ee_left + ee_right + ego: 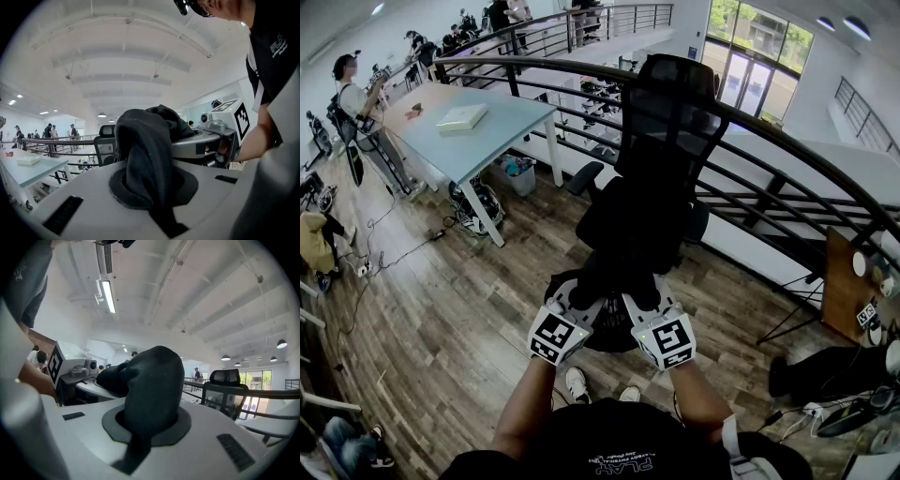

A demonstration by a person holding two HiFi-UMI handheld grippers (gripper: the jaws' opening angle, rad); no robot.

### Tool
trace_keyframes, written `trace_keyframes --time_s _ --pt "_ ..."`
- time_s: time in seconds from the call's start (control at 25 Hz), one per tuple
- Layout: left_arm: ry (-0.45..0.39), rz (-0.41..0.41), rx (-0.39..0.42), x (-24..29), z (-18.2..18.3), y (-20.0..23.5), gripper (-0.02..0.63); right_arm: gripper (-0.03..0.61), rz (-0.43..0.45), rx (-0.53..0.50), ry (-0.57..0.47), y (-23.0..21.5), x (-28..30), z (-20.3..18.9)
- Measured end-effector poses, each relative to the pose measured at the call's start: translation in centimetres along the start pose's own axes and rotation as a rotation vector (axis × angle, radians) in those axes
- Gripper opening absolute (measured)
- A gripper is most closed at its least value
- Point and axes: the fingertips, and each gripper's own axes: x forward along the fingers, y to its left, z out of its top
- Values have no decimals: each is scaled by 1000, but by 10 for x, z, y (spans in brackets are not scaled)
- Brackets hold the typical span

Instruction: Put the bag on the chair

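Both left tool [570, 309] and right tool [649, 311] pinch the floppy black fabric bag [145, 140] near the black mesh office chair [666, 131]; you'd next carry it over the seat.

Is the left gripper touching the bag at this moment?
Touching. The left gripper view shows the left gripper with its jaws closed on a fold of the bag; the dark fabric is pinched between them.
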Motion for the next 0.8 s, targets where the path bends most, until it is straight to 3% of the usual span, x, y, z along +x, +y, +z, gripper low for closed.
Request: trace_keyframes --time_s 0.48,0.8 --pt "-4 -6 1 -12 4 28 32 40 -12 1 -18 9 26 12" --pt "-2 -66 -11 -15 2 60 32 40 -51 19 -29 11 58 19"
